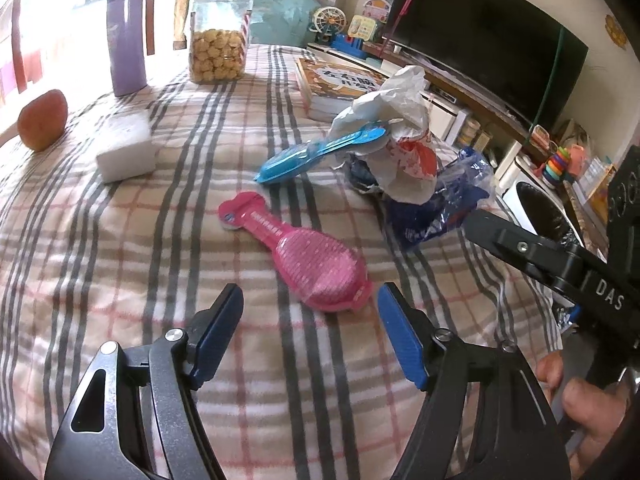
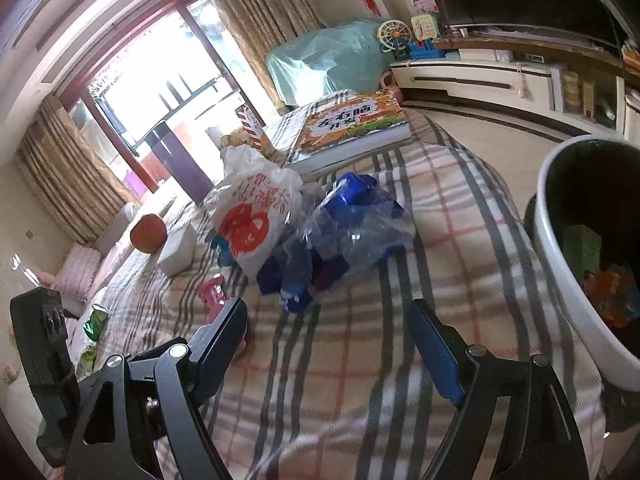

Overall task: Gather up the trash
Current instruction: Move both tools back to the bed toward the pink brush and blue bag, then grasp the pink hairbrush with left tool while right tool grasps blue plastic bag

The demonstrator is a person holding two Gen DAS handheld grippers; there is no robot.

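- Trash: a crumpled blue wrapper (image 2: 344, 232) and white bag (image 2: 252, 216) lie mid-table on the plaid cloth (image 2: 360, 380), ahead of both spread, empty grippers (image 1: 310, 332) (image 2: 328, 344).
- Bin (image 2: 576, 280) beside the table edge, perhaps part-filled.
- Farther: book (image 2: 352, 124), curtains (image 2: 68, 176), bright window (image 2: 160, 84).

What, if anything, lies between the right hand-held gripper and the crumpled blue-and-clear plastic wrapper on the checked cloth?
Nothing visible. The right hand-held gripper is open, and only bare checked cloth lies between it and the blue-and-clear plastic wrapper. The white plastic bag sits beside the wrapper, on its left, and the trash bin stands off to the right.
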